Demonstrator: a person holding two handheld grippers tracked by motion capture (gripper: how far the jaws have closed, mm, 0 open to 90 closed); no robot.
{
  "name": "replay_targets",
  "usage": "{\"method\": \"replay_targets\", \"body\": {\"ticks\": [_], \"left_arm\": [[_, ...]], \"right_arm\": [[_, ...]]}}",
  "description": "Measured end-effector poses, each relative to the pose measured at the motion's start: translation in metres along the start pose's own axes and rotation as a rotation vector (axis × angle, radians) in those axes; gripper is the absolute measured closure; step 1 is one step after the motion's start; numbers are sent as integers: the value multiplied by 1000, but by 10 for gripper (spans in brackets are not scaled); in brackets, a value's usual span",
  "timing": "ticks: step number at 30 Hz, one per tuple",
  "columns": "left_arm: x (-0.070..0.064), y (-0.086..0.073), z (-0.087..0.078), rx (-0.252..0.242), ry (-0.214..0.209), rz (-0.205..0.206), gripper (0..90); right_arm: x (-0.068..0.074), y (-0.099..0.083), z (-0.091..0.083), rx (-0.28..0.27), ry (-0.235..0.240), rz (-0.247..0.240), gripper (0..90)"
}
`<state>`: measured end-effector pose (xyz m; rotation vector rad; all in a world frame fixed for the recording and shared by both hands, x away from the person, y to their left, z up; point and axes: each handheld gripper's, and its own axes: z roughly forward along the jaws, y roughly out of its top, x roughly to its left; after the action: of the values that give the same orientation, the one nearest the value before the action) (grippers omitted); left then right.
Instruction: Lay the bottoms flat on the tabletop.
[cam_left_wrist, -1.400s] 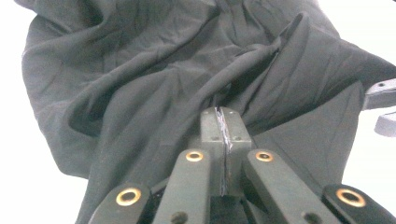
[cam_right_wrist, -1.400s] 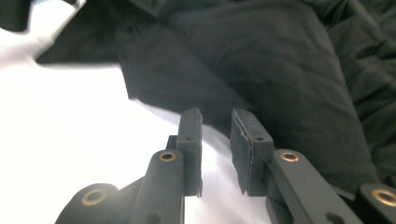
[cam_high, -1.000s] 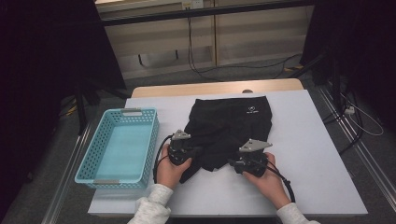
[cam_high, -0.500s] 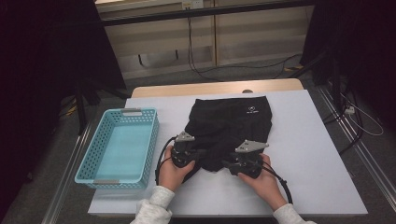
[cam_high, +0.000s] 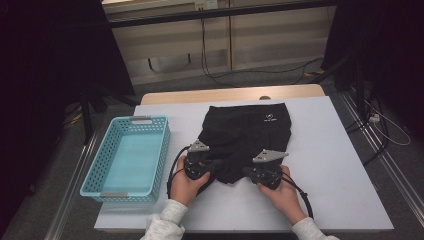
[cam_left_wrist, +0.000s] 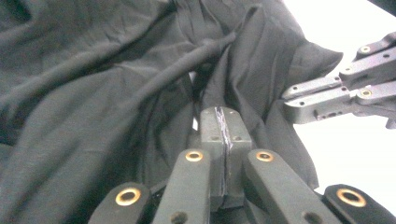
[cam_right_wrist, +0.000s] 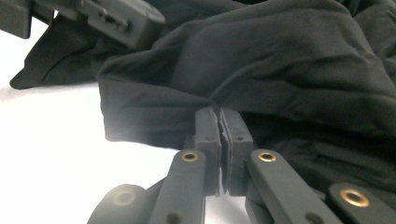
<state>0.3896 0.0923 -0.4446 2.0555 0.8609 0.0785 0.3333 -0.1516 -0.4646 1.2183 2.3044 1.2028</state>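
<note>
The garment (cam_high: 244, 140) lies on the worktop (cam_high: 330, 165), just beyond both tongs. The left tongs (cam_high: 216, 164) and right tongs (cam_high: 246, 172) sit close together at its near edge. The basket (cam_high: 127, 157) stands left of the left tongs, on the worktop.

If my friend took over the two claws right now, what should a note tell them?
Left claw: jaws shut, pinching a fold at the near edge of the black shorts.
Right claw: jaws shut on the same near edge, further right.
The shorts lie rumpled on the white table, waistband with the small white logo at the far side. The blue basket sits to the left with nothing in it.
Done: both claws have a grip on the cloth.
Left: probably fold the shorts over and put them into the basket.
</note>
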Motion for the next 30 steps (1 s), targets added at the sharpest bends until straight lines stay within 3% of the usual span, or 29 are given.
{"method": "replay_targets", "body": {"ticks": [1, 16, 20, 27, 30], "left_arm": [[-1, 0, -1, -13, 12, -6, 894], [-12, 3, 1, -8, -49, 11, 877], [-15, 3, 0, -11, -57, 16, 808], [-16, 5, -2, -23, -47, 2, 546], [-15, 5, -2, -19, -33, 4, 490]], "right_arm": [[-1, 0, -2, -1, 4, -1, 872], [-15, -16, -59, -12, 5, 10, 874], [-19, -26, -73, -3, -1, 27, 874], [-27, -46, -102, 5, -31, 52, 885], [-30, -53, -116, -2, -43, 65, 886]]}}
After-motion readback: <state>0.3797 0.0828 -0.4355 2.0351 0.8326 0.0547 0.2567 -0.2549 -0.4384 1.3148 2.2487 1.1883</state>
